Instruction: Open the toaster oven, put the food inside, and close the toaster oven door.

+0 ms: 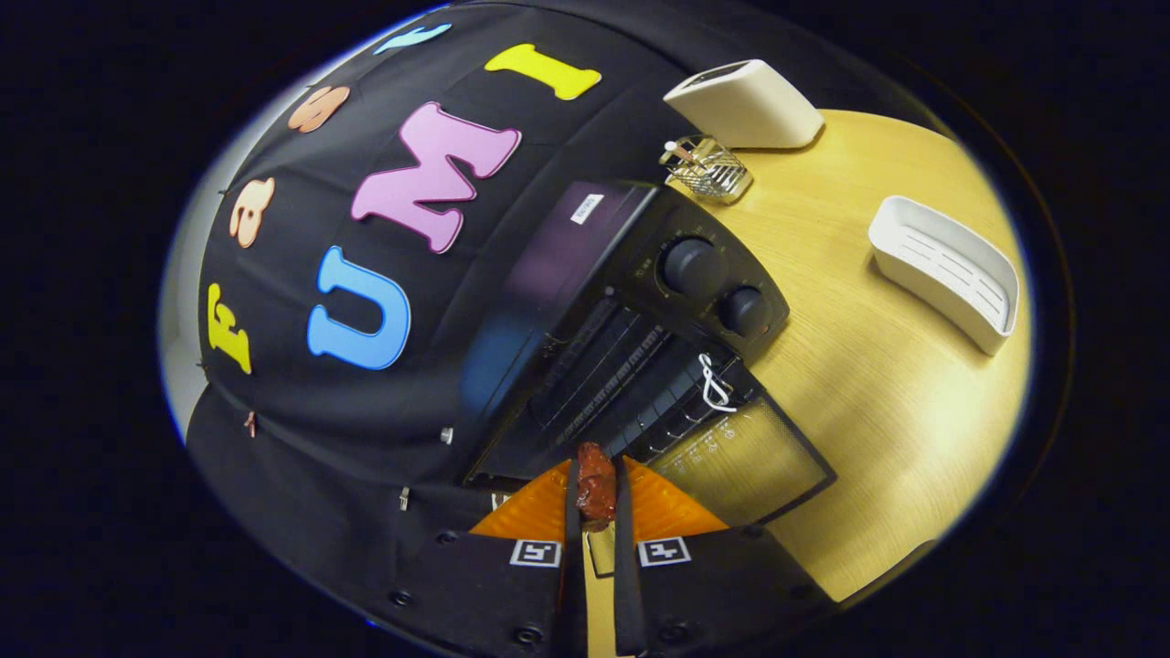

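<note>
Your gripper (596,512) clenches the food (596,492) between both fingers, just short of the open toaster oven (640,311) — its door (745,461) lies folded down. Tilted as you are, the piece could catch the rack (612,375) edge or slip out early — level off first.

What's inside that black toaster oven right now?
Inside the toaster oven, door down, only a wire rack shows; deeper parts are too dark. The food sits in the hand-held gripper.
</note>
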Motion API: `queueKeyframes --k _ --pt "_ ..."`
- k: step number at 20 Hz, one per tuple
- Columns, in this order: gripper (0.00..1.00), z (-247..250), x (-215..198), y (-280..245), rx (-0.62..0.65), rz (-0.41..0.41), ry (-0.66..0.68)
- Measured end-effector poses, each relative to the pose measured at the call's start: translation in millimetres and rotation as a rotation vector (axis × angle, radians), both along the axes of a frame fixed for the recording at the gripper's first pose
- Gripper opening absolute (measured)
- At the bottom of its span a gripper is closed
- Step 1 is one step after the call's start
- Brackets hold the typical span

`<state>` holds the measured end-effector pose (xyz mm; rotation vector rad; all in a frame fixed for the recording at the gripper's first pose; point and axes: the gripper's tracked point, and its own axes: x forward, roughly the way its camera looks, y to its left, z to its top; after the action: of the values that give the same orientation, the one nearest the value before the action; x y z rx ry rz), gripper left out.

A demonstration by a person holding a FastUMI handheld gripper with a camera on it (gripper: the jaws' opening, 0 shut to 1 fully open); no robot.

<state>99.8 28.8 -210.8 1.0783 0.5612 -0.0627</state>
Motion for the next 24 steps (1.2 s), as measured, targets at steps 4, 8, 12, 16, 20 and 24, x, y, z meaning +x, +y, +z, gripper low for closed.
queueKeyframes --k 4,8,12,16,20,24 --pt "0.16 -9.6 28.1 3.2 0.043 -0.080 -0.050" --pt "0.16 -35.3 47.9 5.7 0.103 -0.155 -0.040" --pt "0.16 -43.5 68.5 6.8 0.162 -0.229 -0.071" --pt "0.16 -46.9 85.1 8.8 0.153 -0.250 -0.075" --pt "0.21 -48.9 85.0 10.9 0.069 -0.232 -0.073" --pt "0.49 -37.9 74.6 10.2 -0.062 -0.202 -0.103"
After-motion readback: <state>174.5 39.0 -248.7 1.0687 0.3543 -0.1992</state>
